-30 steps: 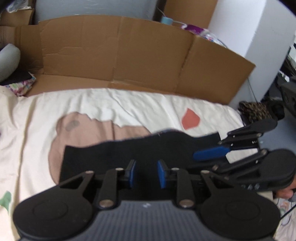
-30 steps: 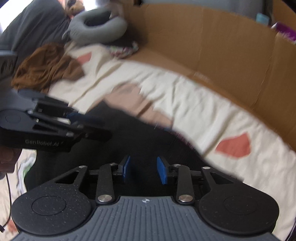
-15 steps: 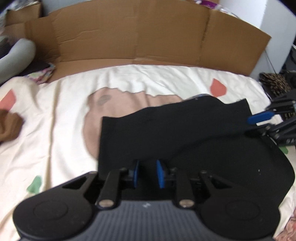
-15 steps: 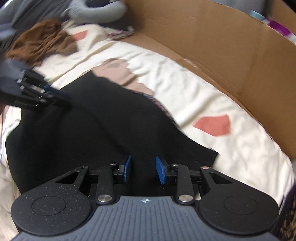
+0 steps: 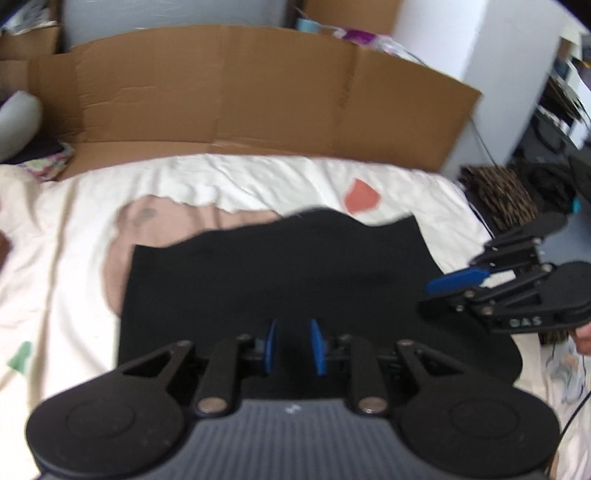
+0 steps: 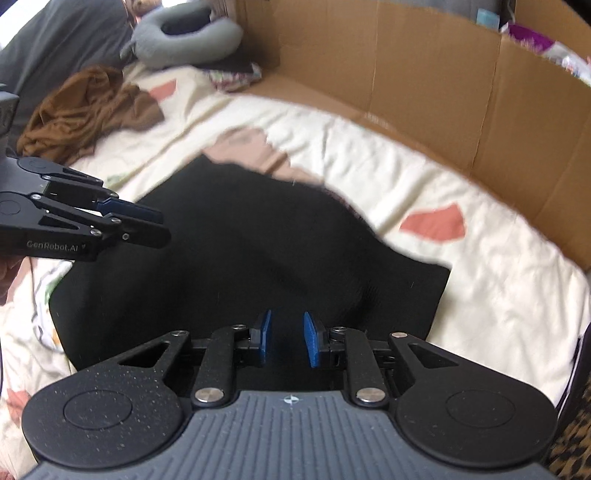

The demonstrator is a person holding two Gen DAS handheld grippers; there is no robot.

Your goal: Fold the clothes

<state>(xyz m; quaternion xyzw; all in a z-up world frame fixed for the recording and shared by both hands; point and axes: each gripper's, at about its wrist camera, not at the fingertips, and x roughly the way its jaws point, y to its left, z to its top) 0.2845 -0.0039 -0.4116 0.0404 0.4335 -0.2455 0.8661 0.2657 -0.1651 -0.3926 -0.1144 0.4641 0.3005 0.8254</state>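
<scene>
Black garment [image 5: 277, 266] lies spread on the cream sheet [image 5: 258, 177], filling the lower middle of both wrist views, its near edge hidden under the two tools.

At the bottom of the left wrist view, the left gripper [image 5: 294, 347] has its blue pads a narrow gap apart, much as a second ago, with only dark cloth showing in the gap. In the right wrist view its tips hang over the garment's left edge with nothing caught between them.

The right gripper [image 6: 287, 339] is closing; its pads stand nearer each other than a second ago. A gap remains, and black cloth lies behind it. I cannot tell whether any cloth sits inside. In the left wrist view it reaches in from the lower right, larger and lower in the frame than half a second ago, its tips at the garment's right edge.

Half a second ago a folded band crossed the garment with a straight far edge. Now the far edge humps up in a wave just below the red patch [image 5: 362, 195]. The pink patch [image 5: 166, 218] still shows to its upper left.

Farther off, the brown cloth heap [image 6: 85, 107] lies in the upper left of the right wrist view, with the grey neck pillow [image 6: 184, 33] above it. The cardboard wall [image 5: 258, 92] runs across the top, unchanged.
</scene>
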